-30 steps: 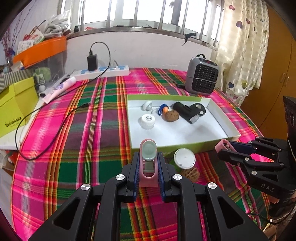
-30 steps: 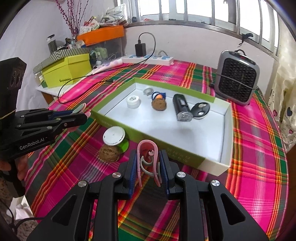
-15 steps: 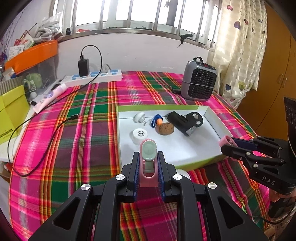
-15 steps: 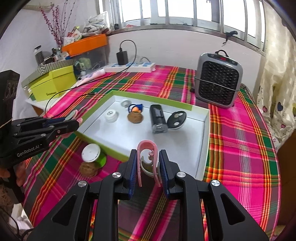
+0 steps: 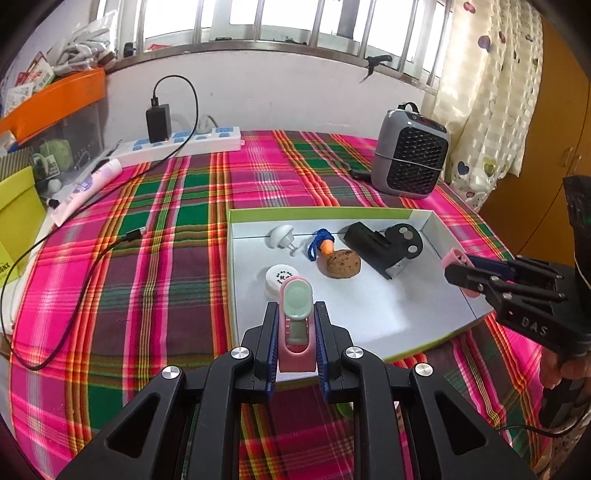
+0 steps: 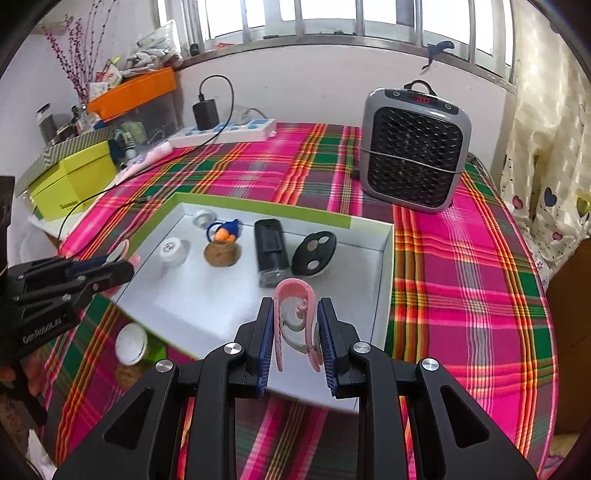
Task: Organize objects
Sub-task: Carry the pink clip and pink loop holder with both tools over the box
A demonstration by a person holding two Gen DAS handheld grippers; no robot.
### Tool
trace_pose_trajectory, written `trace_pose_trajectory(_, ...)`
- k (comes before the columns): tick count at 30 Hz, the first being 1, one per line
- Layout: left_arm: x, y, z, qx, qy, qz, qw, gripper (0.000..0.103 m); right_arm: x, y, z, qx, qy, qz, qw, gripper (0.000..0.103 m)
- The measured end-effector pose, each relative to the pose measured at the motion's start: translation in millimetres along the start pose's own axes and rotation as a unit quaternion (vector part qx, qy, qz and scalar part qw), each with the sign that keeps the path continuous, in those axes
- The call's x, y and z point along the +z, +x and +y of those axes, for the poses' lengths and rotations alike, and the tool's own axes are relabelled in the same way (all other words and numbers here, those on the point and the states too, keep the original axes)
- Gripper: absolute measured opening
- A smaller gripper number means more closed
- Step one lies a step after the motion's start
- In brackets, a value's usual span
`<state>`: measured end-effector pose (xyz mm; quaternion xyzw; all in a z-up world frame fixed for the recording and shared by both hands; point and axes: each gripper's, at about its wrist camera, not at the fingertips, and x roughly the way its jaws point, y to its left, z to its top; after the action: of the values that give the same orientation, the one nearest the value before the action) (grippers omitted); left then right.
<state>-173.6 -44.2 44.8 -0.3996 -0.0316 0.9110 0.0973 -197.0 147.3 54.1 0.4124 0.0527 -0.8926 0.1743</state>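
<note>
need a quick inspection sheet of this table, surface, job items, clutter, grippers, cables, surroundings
surface: plaid tablecloth, covers the table
job's things: white tray holds a walnut, black device, key fob, small white pot; white-lidded jar lies outside
clutter: heater, yellow box
grippers: left gripper shut on a pink clip; right gripper shut on a pink hook
cables: black cable runs from the power strip
surroundings: barred window, curtain

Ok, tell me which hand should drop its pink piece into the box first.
Probably the right. The right gripper, shut on the pink clip, hangs over bare floor of the box. The left gripper, holding the pink case, sits nearer the box's edge.
</note>
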Motion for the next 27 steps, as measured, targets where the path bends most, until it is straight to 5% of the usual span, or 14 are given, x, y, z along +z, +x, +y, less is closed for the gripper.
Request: trace_pose_trajectory(27, 5, 29, 3, 0.001, 0.002, 0.023, 0.9997, 0.016, 18, 42, -17, -0.036, 0.029, 0.041, 0.998, 0.024)
